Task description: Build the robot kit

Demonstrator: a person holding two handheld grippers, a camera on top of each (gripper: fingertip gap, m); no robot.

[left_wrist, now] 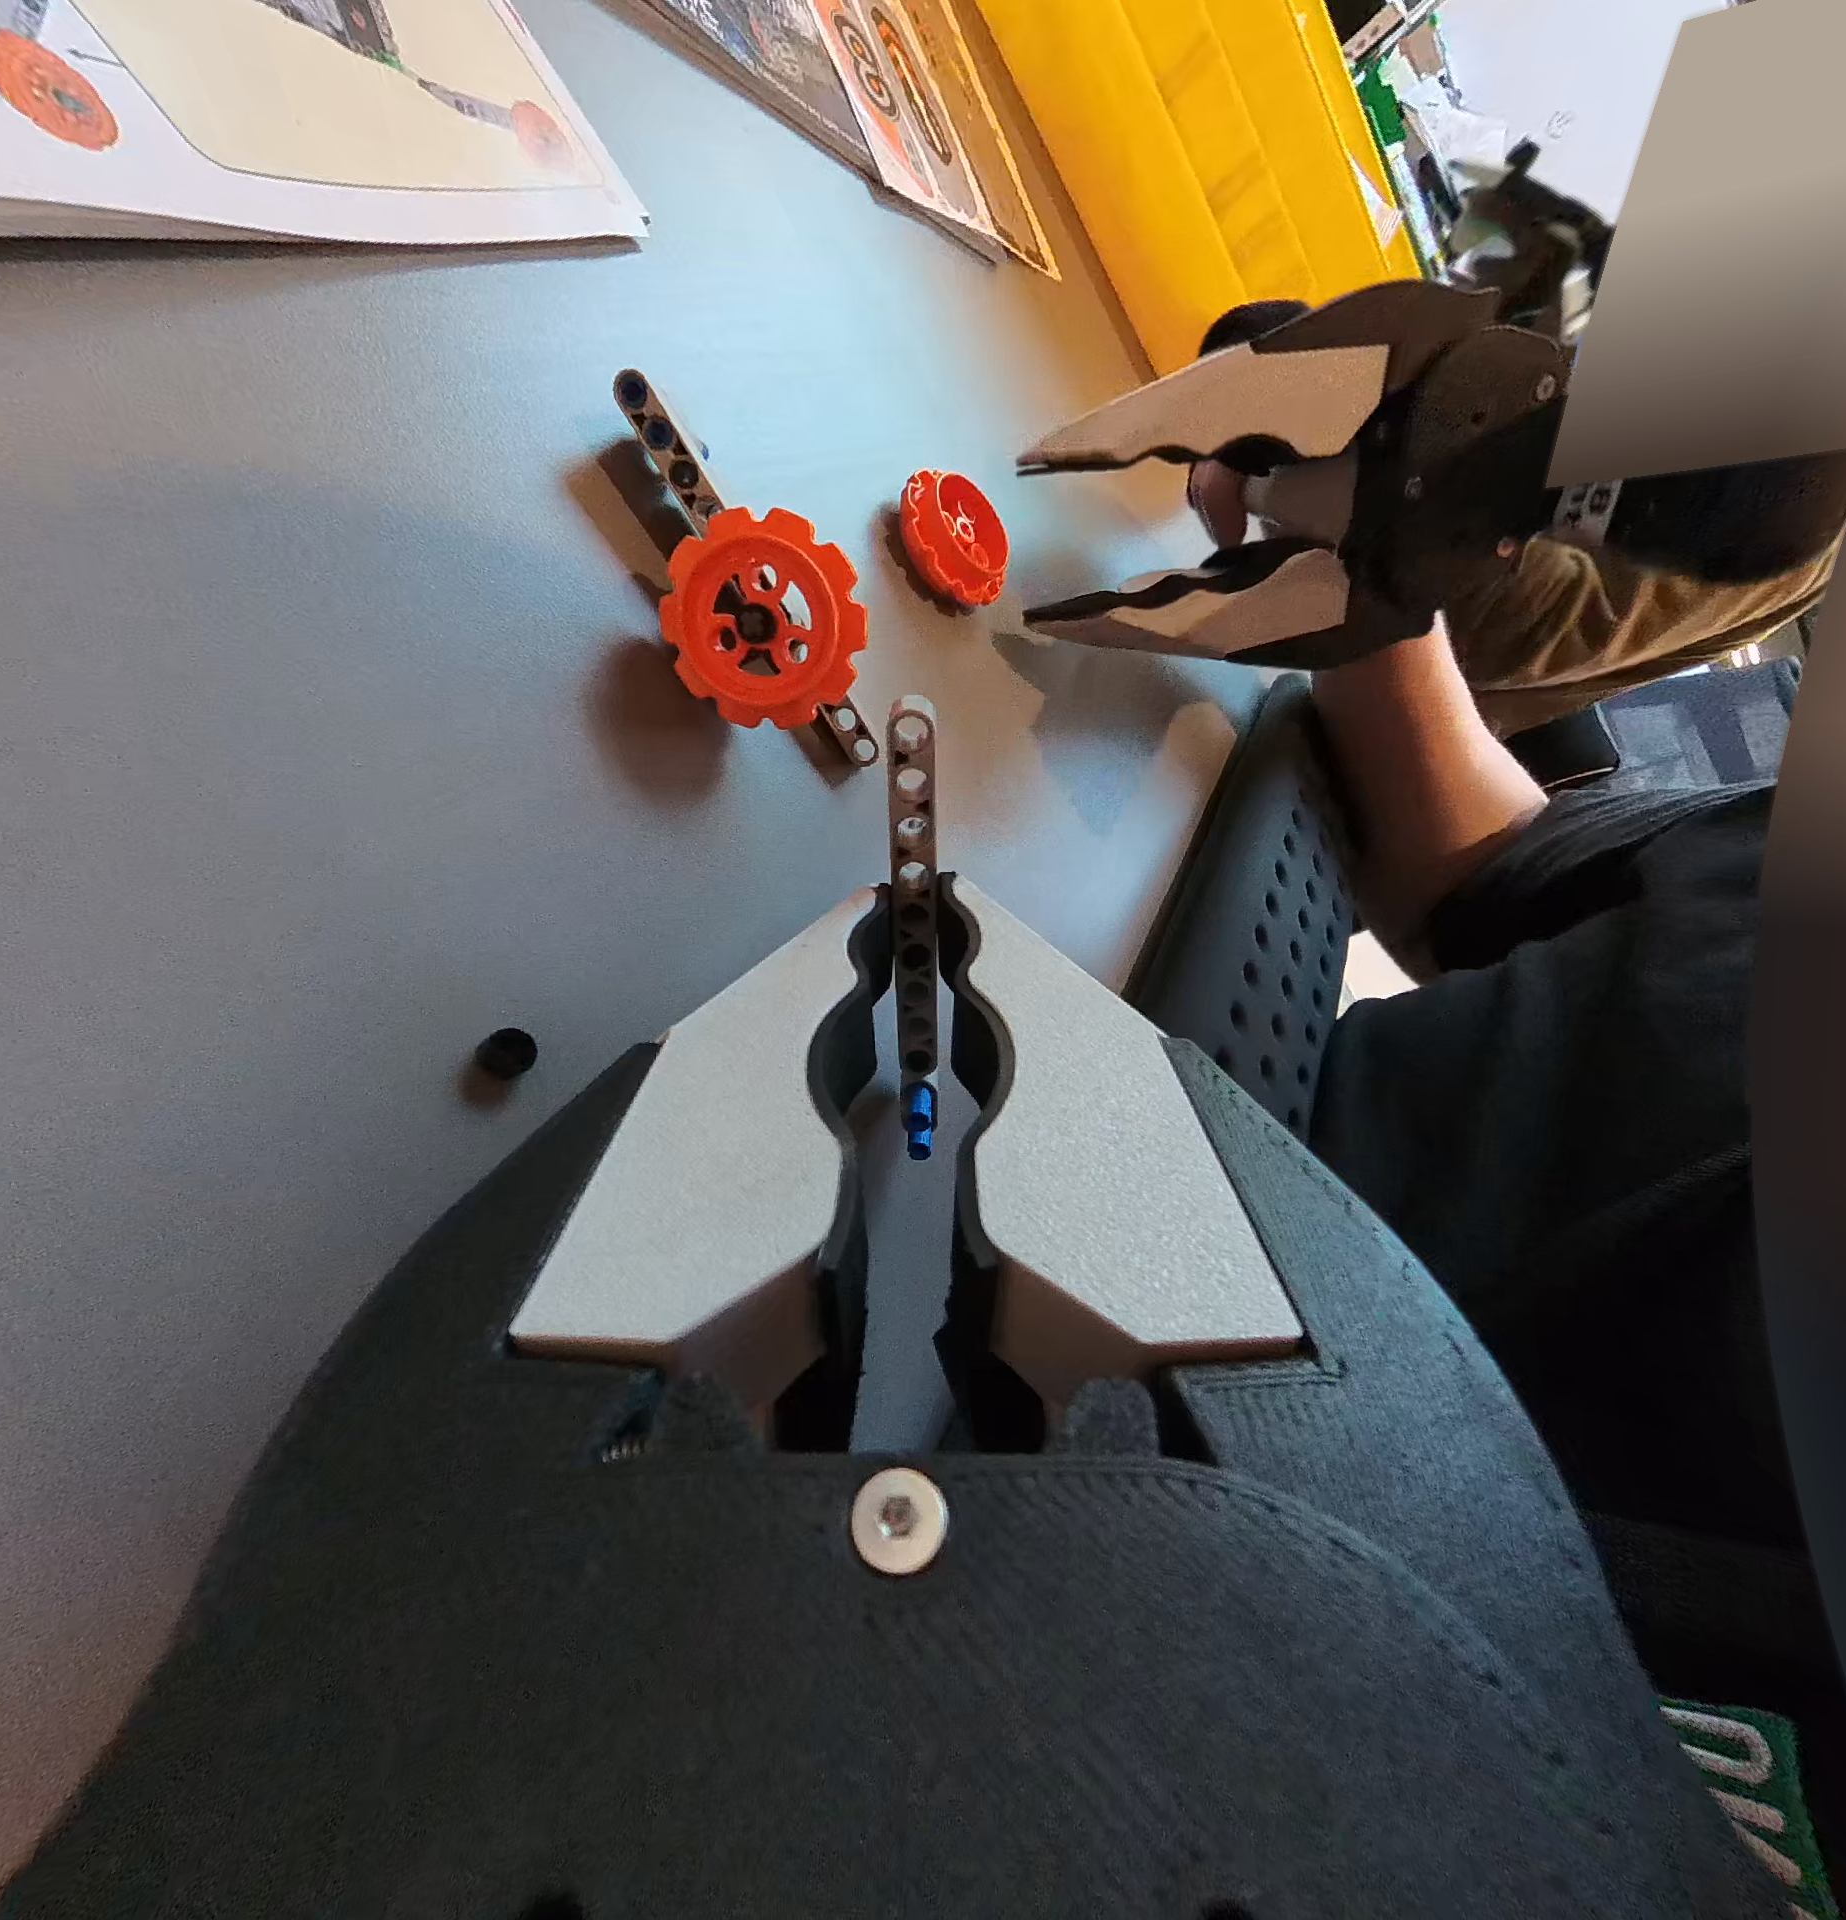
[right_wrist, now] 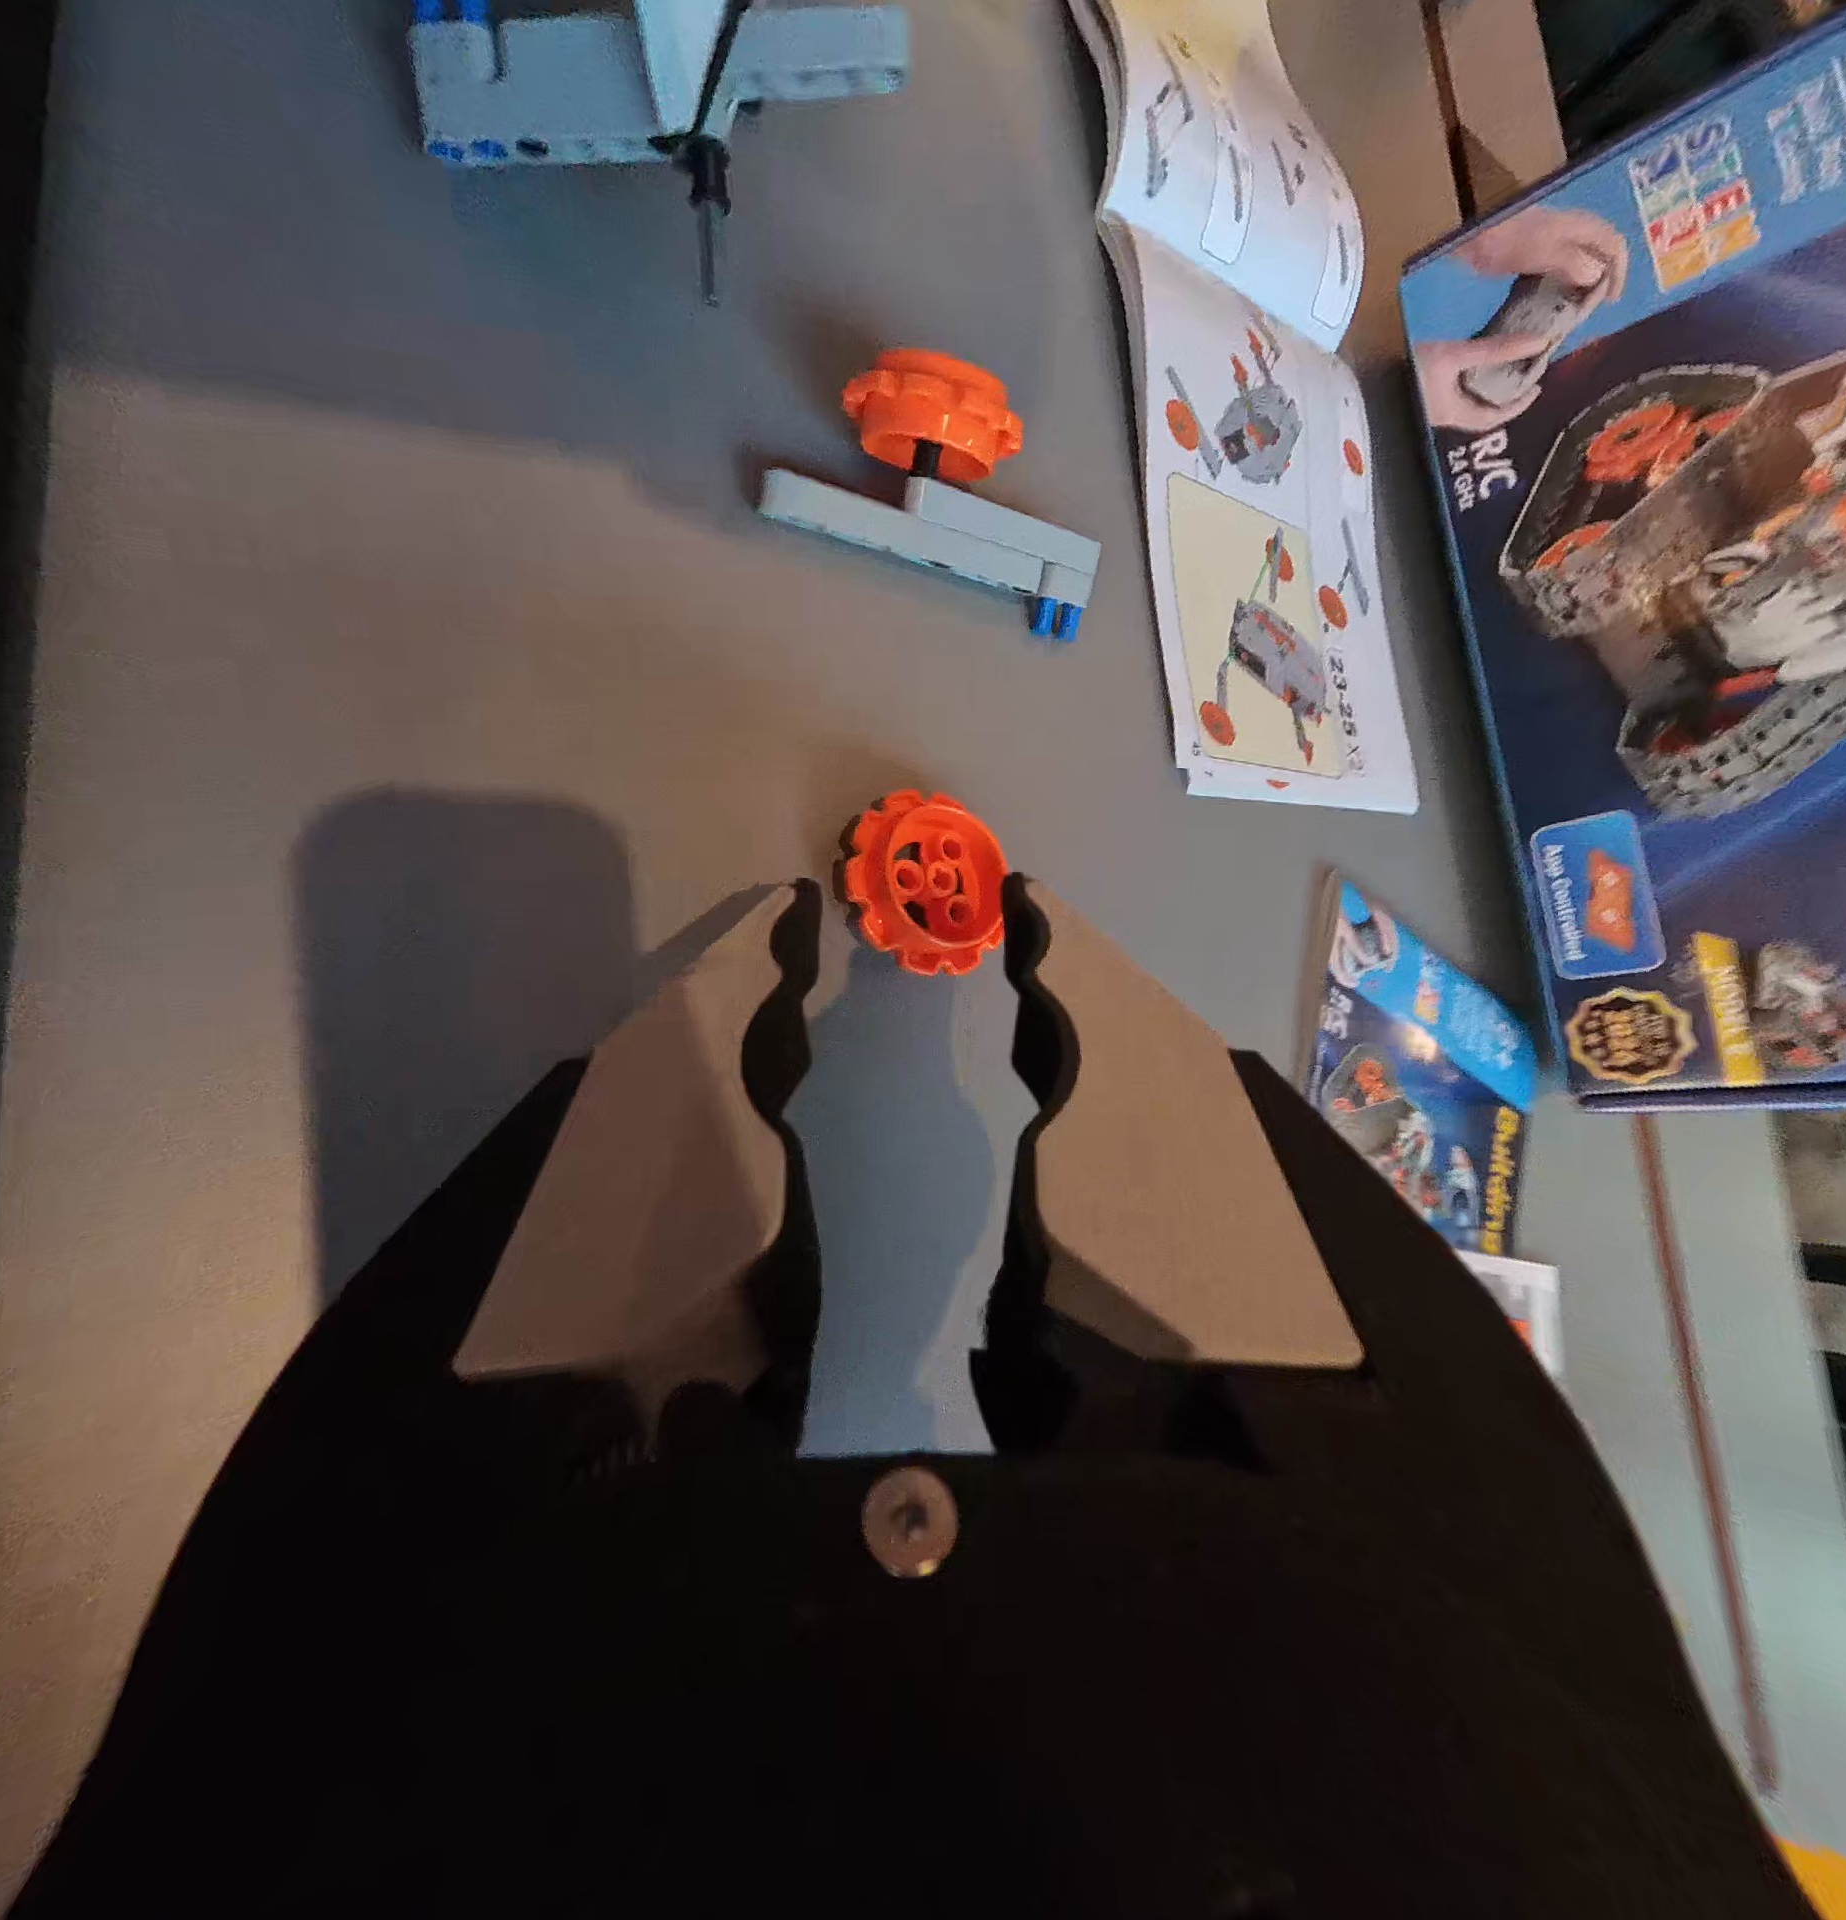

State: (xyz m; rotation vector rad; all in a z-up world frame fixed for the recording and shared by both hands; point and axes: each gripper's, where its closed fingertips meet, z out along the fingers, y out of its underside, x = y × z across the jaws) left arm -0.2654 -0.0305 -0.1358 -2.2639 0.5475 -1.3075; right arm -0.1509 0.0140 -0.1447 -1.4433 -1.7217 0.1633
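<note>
My left gripper (left_wrist: 914, 894), silver-faced fingers on a black body, is clamped narrow around a thin grey holed beam (left_wrist: 911, 831). My right gripper (right_wrist: 911, 896) sits low with jaws parted, fingertips flanking a small orange toothed wheel (right_wrist: 927, 881).

Dim, blurred right view; fisheye edges

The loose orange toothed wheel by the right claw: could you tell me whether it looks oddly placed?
Yes: the loose orange toothed plastic wheel stands tilted on its edge on the grey table, not flat, between the open right claw's tips.
</note>
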